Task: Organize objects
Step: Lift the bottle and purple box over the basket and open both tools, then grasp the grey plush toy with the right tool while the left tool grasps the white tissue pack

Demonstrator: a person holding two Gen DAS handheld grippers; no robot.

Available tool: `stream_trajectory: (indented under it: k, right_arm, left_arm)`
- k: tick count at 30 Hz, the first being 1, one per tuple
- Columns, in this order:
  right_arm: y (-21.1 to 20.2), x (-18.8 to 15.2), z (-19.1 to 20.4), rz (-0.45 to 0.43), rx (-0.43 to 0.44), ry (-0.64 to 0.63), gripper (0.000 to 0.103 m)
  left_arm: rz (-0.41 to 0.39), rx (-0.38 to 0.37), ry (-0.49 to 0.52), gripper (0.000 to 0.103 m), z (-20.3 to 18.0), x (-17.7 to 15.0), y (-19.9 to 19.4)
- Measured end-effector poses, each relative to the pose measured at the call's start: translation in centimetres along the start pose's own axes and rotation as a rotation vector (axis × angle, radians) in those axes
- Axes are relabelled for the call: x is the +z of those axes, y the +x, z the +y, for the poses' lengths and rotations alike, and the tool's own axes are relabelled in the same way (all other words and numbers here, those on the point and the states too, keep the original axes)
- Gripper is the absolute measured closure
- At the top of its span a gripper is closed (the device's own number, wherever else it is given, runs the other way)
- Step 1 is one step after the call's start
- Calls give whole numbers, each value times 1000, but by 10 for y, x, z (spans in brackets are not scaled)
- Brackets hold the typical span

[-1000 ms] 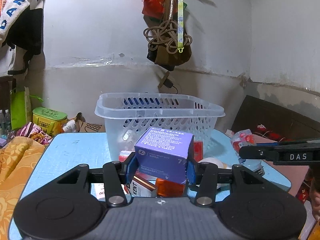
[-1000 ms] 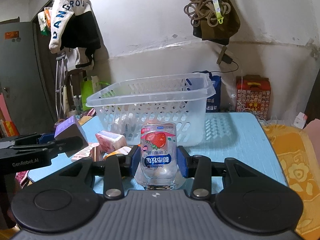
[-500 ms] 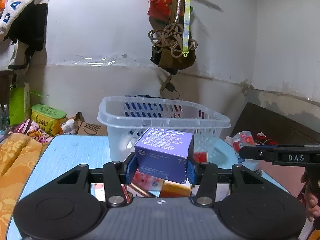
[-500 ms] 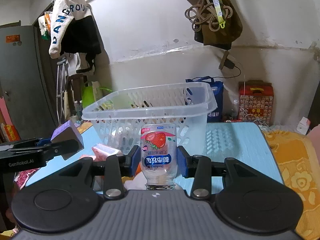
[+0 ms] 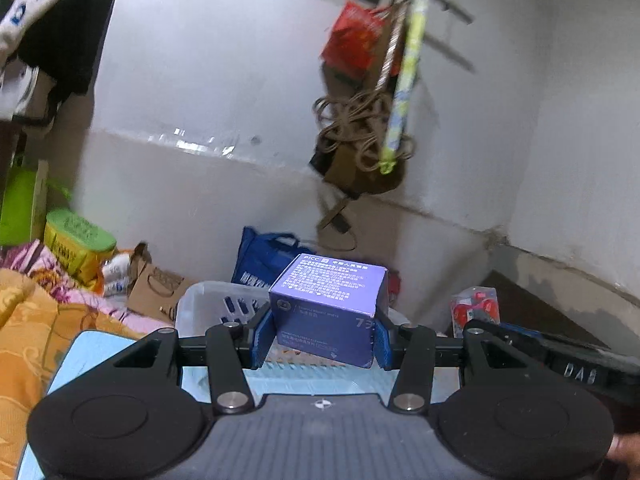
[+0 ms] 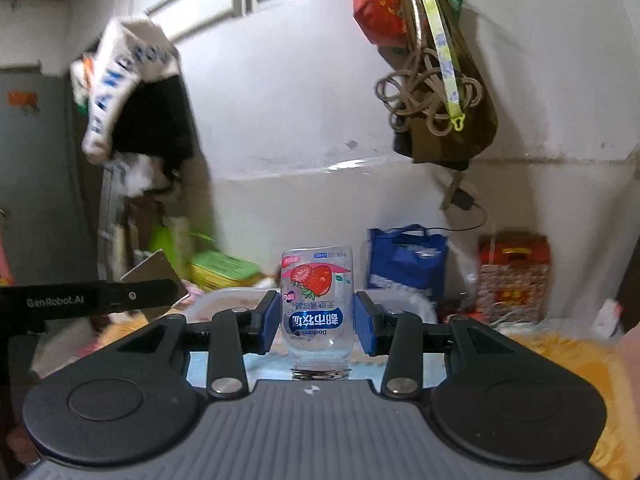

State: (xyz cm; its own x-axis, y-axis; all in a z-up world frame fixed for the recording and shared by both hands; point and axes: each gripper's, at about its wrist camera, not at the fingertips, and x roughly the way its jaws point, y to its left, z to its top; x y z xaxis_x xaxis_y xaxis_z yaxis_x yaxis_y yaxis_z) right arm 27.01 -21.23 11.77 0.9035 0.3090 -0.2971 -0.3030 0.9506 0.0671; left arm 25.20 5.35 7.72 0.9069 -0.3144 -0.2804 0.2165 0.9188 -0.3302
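L gripper [image 5: 322, 334] clenched on purple carton [image 5: 327, 307], blue pads [image 5: 263, 336] pressed to both sides, carton tilted, held high. Clear plastic basket [image 5: 208, 305] just below and ahead of L fingers, rim partly hidden behind carton; blue table [image 5: 76, 364] under it. R gripper [image 6: 316, 327] clamped on clear strawberry-label bottle [image 6: 316, 300], upside down, neck twd camera, pads on both sides. Basket rim [image 6: 224, 298] low behind bottle, blurred. L gripper body w/ carton corner visible off to left in R view. Blue bag [image 6: 406, 258] beyond, by wall
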Motion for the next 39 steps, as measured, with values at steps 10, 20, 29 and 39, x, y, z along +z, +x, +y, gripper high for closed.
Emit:
stream_trajectory:
  k: [10, 20, 29, 39]
  right_arm:
    - [41, -21, -14, 77, -57, -19, 1]
    - [-65, -104, -16, 6, 26, 139, 0]
    - [-38, -150, 14, 112, 2, -31, 0]
    - [-29, -160, 16, 231, 19, -77, 21]
  left_arm:
    - [135, 100, 38, 11, 7, -17, 73]
    - [92, 153, 114, 6, 25, -77, -15]
    - [271, 251, 99, 7, 64, -116, -10]
    - [258, 259, 204, 6, 51, -134, -9]
